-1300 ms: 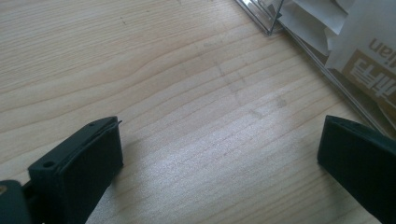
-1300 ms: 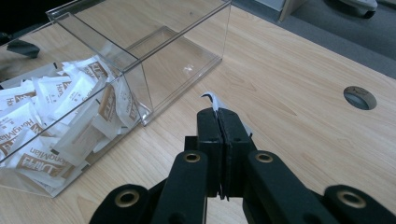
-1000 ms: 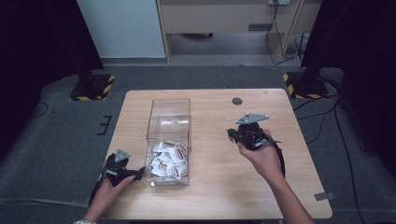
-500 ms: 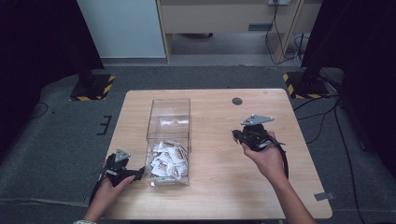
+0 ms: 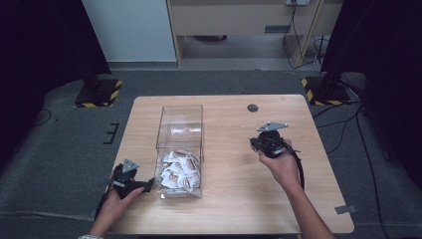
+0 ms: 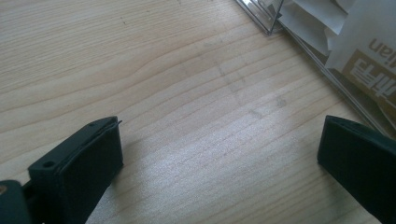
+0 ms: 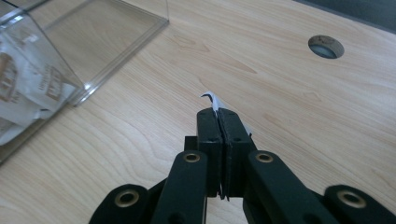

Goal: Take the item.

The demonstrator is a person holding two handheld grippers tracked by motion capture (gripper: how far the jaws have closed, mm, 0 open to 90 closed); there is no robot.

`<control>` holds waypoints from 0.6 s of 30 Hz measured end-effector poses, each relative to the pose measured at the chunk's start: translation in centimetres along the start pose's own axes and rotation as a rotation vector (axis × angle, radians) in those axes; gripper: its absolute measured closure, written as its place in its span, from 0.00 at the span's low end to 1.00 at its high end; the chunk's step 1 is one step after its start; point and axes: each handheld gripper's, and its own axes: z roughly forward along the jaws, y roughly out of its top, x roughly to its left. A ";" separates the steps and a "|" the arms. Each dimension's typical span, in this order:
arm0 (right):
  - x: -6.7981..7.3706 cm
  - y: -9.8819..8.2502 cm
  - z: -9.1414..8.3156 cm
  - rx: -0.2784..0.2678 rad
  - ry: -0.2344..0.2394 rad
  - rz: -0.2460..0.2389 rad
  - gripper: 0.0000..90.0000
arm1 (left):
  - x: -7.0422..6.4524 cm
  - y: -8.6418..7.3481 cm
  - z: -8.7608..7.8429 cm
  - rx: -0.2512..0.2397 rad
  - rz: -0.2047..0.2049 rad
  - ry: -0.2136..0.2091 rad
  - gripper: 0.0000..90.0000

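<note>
The wooden table (image 5: 224,209) carries everything, so the clear plastic box (image 5: 180,127) standing on it serves as the landmark. The box is a tall, open-topped, see-through bin, set left of the table's middle, with its long side running away from the person. A heap of white sachets (image 5: 176,169) with brown print fills its near end; the far end shows bare wall and floor. In the right gripper view a corner of the box (image 7: 70,51) sits at upper left, with some sachets (image 7: 28,88) pressed against its wall.

To the right of the box, well apart from it, a hand (image 5: 284,167) holds the right gripper (image 5: 255,144), which points toward the box. In its own view the right gripper (image 7: 218,112) has its two black jaws pressed flat together, and a small white paper scrap (image 7: 211,99) sticks out from between the tips, pinched there above the bare wood. Whether that scrap is a torn sachet corner or a whole thin piece cannot be told.

At the box's near left corner, just beside it, the other hand (image 5: 112,206) holds the left gripper (image 5: 149,185), low on the table. In the left gripper view its jaws stand wide apart with nothing but wood grain between them; the box wall (image 6: 327,46) and printed sachets (image 6: 369,56) lie just past the right jaw.

Beyond the right gripper, far right of the box, a small round hole (image 5: 253,107) sits in the tabletop.
</note>
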 end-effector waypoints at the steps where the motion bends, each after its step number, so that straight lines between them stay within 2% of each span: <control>1: -0.2 -0.1 0.2 0.003 -0.004 0.002 0.98 | 0.0 0.0 0.0 0.000 0.000 0.000 0.00; 9: -1.7 -1.0 1.3 0.022 -0.027 0.047 0.98 | 0.0 0.0 0.0 0.000 0.000 0.000 0.00; 18: -2.1 -2.0 2.2 0.046 -0.036 0.065 0.98 | 0.0 0.0 0.0 0.000 0.000 0.000 0.00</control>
